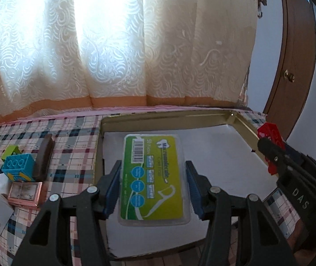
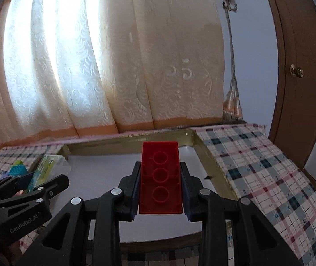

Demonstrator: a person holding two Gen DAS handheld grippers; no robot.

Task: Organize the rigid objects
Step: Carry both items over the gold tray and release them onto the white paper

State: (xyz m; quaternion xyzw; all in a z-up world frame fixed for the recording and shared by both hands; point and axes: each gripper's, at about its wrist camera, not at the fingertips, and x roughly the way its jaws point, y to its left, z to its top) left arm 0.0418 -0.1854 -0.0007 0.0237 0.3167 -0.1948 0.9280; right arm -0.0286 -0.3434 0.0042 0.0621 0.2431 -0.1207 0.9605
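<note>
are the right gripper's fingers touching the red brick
Touching. The right wrist view shows the right gripper with both fingers pressed flat against the long sides of the red brick, no gap on either side.

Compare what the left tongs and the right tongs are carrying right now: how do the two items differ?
The left tongs grip a flat clear floss pick case with a green printed label; the right tongs grip a plain red building block. The case is wider, so the left tongs stand further apart than the right. The block shows its hollow underside with three rings; the case shows its label. Both are clamped by their long sides above the gold-rimmed tray.
</note>
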